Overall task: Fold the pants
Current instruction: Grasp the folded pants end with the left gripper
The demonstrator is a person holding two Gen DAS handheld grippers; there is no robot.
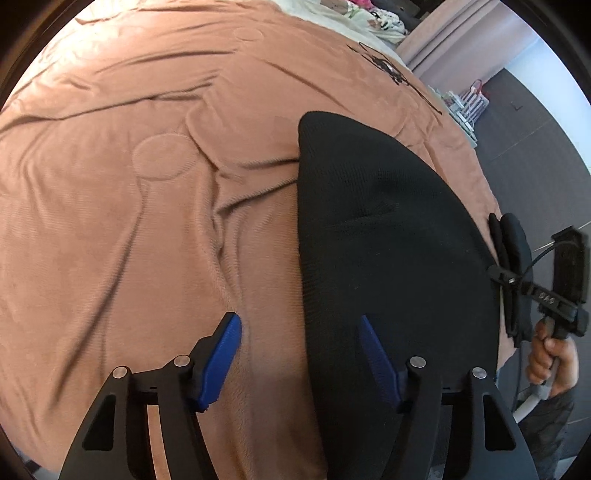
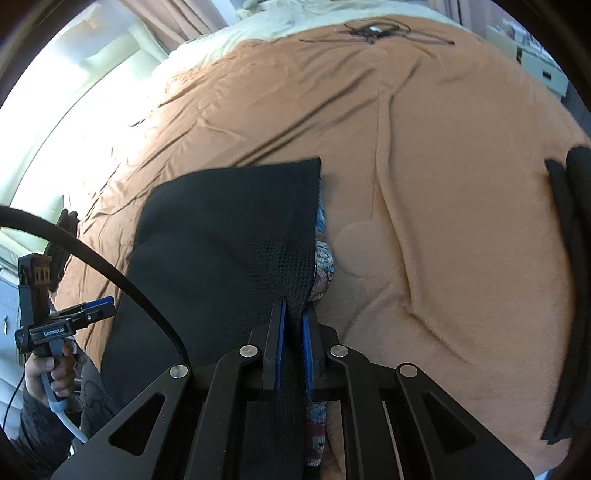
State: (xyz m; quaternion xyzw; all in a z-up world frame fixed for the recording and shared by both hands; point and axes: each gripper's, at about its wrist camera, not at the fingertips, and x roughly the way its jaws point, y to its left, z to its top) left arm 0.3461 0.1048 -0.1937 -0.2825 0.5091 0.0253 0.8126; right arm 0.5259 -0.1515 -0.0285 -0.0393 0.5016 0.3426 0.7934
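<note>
- Jaws of the right gripper (image 2: pixel 291 325) are clamped on a bunched edge of the black pants (image 2: pixel 229 236); knit fabric runs down between both blue pads (image 2: pixel 307 354) and on toward the camera.
- Patterned lining or a second cloth (image 2: pixel 324 258) shows just beside the right pad, under the pants' right edge; cannot tell which.
- Left gripper (image 1: pixel 299 354) jaws are spread wide, holding nothing. Left pad (image 1: pixel 221 358) sits over bare blanket, right pad (image 1: pixel 376 362) over the near part of the pants (image 1: pixel 388 229). Contact with the fabric: cannot tell.
- Pants lie folded flat on the brown blanket (image 1: pixel 129 184) of the bed, near its right side in the left wrist view, one corner pointing far.
- Right wrist view: pants spread up and left from the jaws, far corner squared off; left gripper (image 2: pixel 99 308) is off to the left beyond them, held in a hand (image 2: pixel 48 373).
- Left wrist view: right gripper (image 1: pixel 506 275) at the pants' right edge, with the hand (image 1: pixel 550 362) below it.
- Black stitched motif (image 2: pixel 373 33) sits at the blanket's far end, with pale bedding (image 2: pixel 229 40) beyond it.
- Dark strap (image 2: pixel 569 236) curves along the right rim of the right wrist view.
</note>
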